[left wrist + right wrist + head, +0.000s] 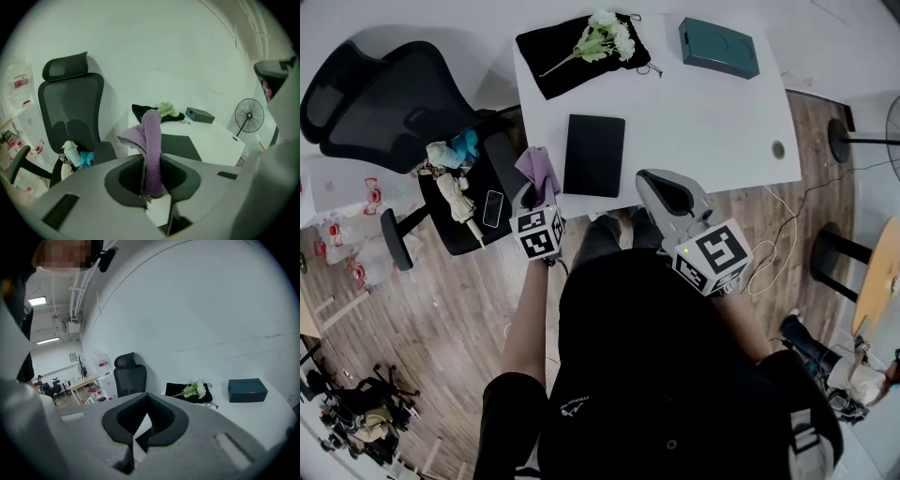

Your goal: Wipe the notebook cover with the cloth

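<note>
A black notebook [593, 155] lies flat near the front edge of the white table [703, 122]; in the left gripper view the notebook [177, 146] shows just beyond the jaws. My left gripper [535, 195] is shut on a purple cloth [538, 172], held off the table's front left corner, left of the notebook and apart from it. The cloth [151, 145] stands up between the left gripper [153, 178] jaws and flops over to the left. My right gripper [659, 190] hovers off the table's front edge, right of the notebook, shut with nothing in it; the right gripper [145, 425] jaws are together.
At the table's back lie a black pouch [572, 58] with white flowers [605, 37] and a teal box [719, 47]. A black office chair [389, 98] left of the table holds toys and a phone [493, 208]. A fan [249, 116] stands to the right.
</note>
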Motion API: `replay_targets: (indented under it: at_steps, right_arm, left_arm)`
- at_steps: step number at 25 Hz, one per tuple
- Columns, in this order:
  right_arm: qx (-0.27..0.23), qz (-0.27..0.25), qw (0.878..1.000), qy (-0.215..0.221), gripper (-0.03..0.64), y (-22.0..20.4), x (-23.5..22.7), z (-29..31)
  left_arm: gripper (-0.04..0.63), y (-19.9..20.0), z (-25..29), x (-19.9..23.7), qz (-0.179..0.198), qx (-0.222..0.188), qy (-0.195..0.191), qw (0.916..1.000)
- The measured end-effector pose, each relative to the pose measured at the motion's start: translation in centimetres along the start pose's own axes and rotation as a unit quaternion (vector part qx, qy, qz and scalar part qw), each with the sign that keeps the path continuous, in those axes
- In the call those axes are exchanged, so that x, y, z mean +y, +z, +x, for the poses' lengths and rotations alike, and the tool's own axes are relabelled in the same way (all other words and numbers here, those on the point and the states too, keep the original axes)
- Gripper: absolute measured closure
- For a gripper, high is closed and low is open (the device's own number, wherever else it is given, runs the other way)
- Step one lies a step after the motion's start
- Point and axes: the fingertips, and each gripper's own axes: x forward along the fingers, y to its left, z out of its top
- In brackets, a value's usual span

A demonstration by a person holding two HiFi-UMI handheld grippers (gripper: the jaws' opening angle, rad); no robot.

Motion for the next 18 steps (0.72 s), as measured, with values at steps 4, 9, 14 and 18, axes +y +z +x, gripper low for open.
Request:
replay_targets:
  at_steps: [4,9,14,18]
  right_arm:
    - [-0.005,-0.001,1.0,0.011,0.615,0.4,-0.9,-0.2]
    - [-0.001,-0.005,0.999,0.032,0.614,0.3,-1.8,-1.1]
    - [0.008,-0.004,0.999,0.046,0.615,-0.3,-3.6,-2.8]
    - [0.013,-0.007,0.998,0.061,0.615,-0.6,-4.9,-4.1]
  left_arm:
    - [0.52,2.7,-2.4,-1.6,-0.007,-0.042,0.002,0.9991]
    - [0.52,5.9,-5.8,-4.7,-0.014,-0.093,0.0,0.9956]
    - [0.52,8.2,-9.3,-9.2,-0.018,-0.136,-0.007,0.9905]
    - [0.52,9.0,-11.7,-13.1,-0.02,-0.161,-0.014,0.9867]
